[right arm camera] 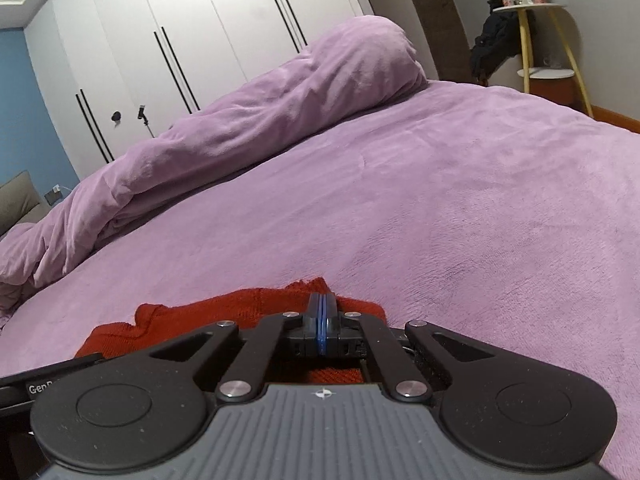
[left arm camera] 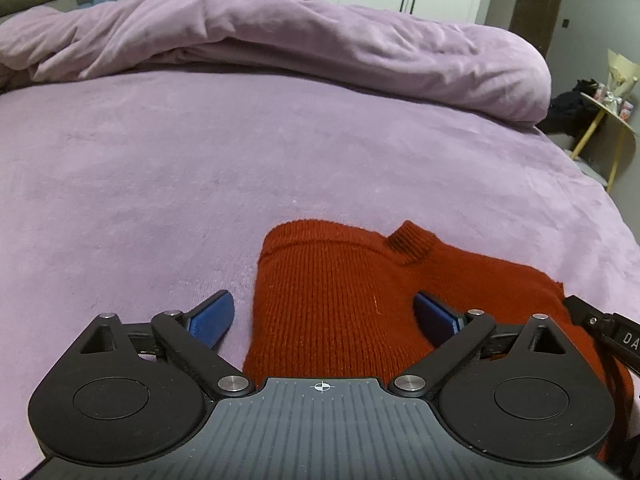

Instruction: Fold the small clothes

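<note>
Because the rust-red knitted sweater lies flat on the lilac plush bedspread, the left gripper hangs over its near edge, blue pads spread wide, gripping nothing. Right wrist view: the right gripper is closed; whether it pinches the sweater's far edge is unclear.

A bed is spread with a lilac fleece cover, and a matching duvet is heaped along its far side. White wardrobe doors with long dark handles are seen behind it, a blue wall at one end. A small round side table on yellow legs is set against a grey wall.
</note>
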Demonstrator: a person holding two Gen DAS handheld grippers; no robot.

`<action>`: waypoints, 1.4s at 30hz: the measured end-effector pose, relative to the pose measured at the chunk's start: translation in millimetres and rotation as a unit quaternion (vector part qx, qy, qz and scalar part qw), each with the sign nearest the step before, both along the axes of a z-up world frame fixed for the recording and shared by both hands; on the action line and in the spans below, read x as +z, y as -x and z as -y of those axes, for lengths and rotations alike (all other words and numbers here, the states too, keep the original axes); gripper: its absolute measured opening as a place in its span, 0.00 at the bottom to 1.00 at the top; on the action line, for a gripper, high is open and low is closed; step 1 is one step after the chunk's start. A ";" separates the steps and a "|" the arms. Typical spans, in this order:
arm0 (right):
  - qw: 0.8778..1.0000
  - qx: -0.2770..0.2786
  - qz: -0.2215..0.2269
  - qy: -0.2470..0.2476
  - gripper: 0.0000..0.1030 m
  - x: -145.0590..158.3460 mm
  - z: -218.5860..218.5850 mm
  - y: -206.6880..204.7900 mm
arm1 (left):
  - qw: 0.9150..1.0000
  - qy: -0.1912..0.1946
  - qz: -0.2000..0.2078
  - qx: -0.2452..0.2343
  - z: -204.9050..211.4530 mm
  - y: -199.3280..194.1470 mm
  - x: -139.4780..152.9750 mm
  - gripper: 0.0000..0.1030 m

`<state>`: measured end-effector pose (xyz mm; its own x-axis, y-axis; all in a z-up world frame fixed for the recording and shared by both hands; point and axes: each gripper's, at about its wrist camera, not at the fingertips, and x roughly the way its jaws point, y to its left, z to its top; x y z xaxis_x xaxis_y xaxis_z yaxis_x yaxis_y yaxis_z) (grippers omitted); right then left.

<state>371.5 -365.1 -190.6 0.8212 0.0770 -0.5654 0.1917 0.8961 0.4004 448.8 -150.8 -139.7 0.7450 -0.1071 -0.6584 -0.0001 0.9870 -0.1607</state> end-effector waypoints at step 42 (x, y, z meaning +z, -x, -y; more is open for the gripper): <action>0.888 0.122 -0.111 -0.428 0.29 16.1 49.3 60.9 | 0.936 0.299 -0.154 -0.107 -114.1 77.2 55.7 0.49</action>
<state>310.6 -414.5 -174.5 0.5956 0.7181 -0.3599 0.1928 0.3071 0.9319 371.6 -36.7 -84.0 0.4489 -0.6499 -0.6133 0.0501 0.7035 -0.7089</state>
